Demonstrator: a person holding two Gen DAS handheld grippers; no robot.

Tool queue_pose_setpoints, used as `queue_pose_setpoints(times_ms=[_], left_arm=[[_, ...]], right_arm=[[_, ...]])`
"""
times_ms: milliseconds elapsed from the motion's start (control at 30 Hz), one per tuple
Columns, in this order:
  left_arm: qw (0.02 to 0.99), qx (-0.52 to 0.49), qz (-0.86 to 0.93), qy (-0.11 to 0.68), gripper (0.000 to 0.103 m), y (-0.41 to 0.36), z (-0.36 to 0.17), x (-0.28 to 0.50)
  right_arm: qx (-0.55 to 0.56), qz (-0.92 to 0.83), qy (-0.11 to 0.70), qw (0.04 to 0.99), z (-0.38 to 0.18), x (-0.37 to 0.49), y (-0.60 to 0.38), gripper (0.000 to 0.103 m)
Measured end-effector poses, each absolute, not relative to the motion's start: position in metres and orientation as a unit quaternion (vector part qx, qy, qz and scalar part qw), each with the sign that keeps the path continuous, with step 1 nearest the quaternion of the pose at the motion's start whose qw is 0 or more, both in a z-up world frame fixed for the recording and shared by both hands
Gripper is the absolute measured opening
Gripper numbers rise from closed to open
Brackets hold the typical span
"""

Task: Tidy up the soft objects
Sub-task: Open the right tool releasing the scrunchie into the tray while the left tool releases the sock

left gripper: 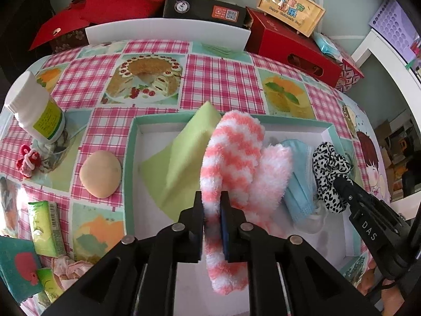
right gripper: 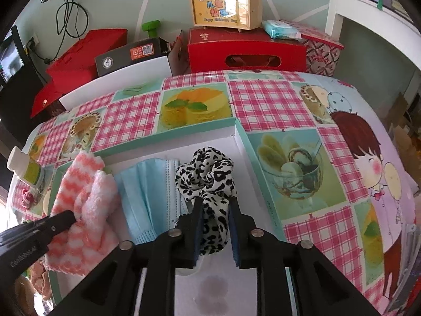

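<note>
A teal-rimmed white box (left gripper: 131, 142) lies on the table and holds soft things. My left gripper (left gripper: 212, 210) is shut on a pink-and-white striped fuzzy sock (left gripper: 234, 155), held over the box; it also shows in the right wrist view (right gripper: 79, 184). A green sponge cloth (left gripper: 184, 158) leans in the box's left part. A blue face mask (left gripper: 300, 181) lies right of the sock. My right gripper (right gripper: 215, 226) is shut on a black-and-white leopard scrunchie (right gripper: 208, 176) at the box's right end, beside the mask (right gripper: 147, 192).
Left of the box lie a beige round puff (left gripper: 101, 173), a white bottle (left gripper: 34, 108), a red knitted ornament (left gripper: 27, 159), green tissue packs (left gripper: 46, 227) and a teal pouch (left gripper: 15, 268). Red and black boxes (left gripper: 289, 44) and a white board (left gripper: 168, 30) line the table's far edge.
</note>
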State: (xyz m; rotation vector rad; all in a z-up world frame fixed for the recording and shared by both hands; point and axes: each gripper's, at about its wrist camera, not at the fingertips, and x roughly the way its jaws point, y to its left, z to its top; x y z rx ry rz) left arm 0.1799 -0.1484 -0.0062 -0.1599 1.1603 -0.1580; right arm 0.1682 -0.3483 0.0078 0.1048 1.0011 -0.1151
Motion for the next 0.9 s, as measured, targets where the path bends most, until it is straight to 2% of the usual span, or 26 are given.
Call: queue_pose_setpoints(times_ms=[67,133,533,600,667,900], left_arm=[[0.834,-0.076,-0.071,0.541,0.028,-0.145,-0.001,0.178],[0.84,-0.079,-0.069,0.532,0.035,-0.142,0.007,0.176],[0.865,-0.092,-0.051,0.491,0.038,-0.118,0.04,0.167],[0.864,-0.093,-0.047,0.492,0.041,-0.116,0.039,0.167],[0.863,-0.092,-0.044,0.495,0.049,-0.116,0.036,0.168],[0.855,-0.093,-0.034,0.509,0.059,-0.115,0.024,0.172]], right_arm=[[0.047,-0.058,0.476,0.876,0.012,0.167,-0.348,0.025],[0.042,-0.06,0.473,0.878,0.016,0.165,-0.347,0.026],[0.024,-0.064,0.441,0.895,0.046,0.15,-0.34,0.026],[0.023,-0.064,0.44,0.895,0.049,0.148,-0.339,0.026],[0.024,-0.063,0.443,0.894,0.047,0.149,-0.339,0.026],[0.023,-0.068,0.475,0.877,0.027,0.155,-0.34,0.026]])
